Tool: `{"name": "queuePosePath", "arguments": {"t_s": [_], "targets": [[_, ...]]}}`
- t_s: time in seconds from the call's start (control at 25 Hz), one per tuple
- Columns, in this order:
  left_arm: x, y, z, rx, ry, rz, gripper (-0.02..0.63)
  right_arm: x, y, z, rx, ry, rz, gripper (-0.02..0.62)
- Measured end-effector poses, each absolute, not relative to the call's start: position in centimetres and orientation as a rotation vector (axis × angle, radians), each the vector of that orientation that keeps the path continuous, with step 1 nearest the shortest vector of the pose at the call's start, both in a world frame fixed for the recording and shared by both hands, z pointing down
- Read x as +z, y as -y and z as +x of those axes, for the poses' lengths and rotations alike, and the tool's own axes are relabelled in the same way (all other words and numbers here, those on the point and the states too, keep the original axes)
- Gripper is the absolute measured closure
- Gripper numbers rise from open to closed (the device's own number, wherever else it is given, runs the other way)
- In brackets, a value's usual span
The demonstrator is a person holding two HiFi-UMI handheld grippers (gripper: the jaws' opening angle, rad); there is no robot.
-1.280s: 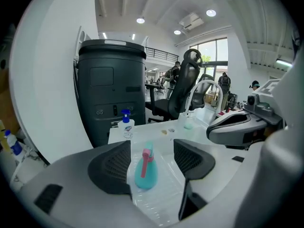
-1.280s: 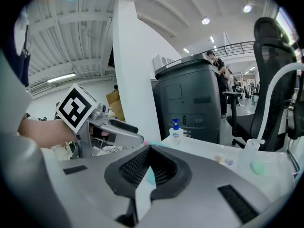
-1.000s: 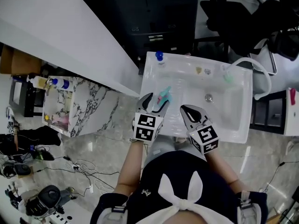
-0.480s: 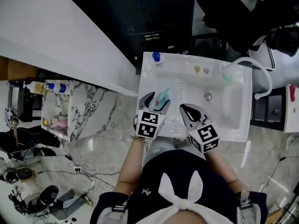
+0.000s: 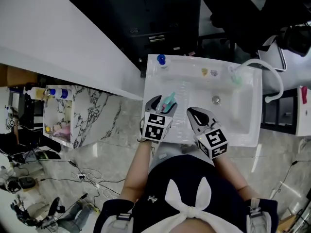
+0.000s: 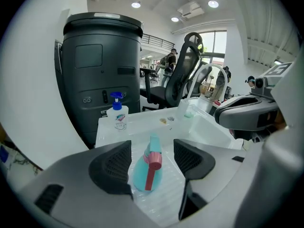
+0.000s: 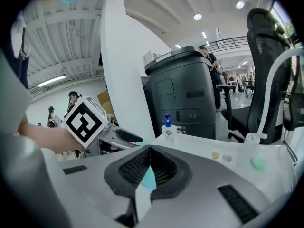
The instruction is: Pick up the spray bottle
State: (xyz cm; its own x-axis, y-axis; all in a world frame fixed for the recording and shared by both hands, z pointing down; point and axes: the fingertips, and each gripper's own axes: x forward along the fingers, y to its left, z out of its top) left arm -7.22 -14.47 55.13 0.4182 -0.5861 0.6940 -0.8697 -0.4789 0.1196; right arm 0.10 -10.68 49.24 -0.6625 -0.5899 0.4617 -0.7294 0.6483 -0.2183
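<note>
Spray bottle (image 5: 169,100) lies on the left deck of the sink (image 5: 244,126), between the parted jaws of the left gripper (image 5: 162,106) and clear of both; right gripper (image 5: 193,114) just right of it, jaws together; pump bottle (image 5: 161,60) behind, at the far-left corner.

Blue-capped pump bottle (image 5: 161,60) on white sink (image 5: 245,123)

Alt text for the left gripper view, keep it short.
A teal spray bottle with a pink trigger lies on the ribbed ledge of a white sink, between the open jaws of the left gripper, one jaw on each side. Behind stand a small blue-topped pump bottle and a tall dark bin.
</note>
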Motion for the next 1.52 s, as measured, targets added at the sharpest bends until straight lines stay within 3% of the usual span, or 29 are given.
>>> {"name": "queuePosePath", "arguments": {"t_s": [0.32, 0.72, 1.52], "targets": [[55.8, 14.2, -6.9, 0.845, 1.19, 2.211, 0.327, 49.3, 10.7, 0.1, 0.564, 2.518, 1.054, 0.572], [55.8, 14.4, -7.0, 0.857, 1.211, 2.209, 0.431, 49.5, 10.5, 0.1, 0.589, 2.514, 1.053, 0.572], [56.5, 14.4, -6.9, 0.939, 1.21, 2.226, 0.509, 49.8, 10.5, -0.1, 0.6, 2.514, 1.04, 0.572]]}}
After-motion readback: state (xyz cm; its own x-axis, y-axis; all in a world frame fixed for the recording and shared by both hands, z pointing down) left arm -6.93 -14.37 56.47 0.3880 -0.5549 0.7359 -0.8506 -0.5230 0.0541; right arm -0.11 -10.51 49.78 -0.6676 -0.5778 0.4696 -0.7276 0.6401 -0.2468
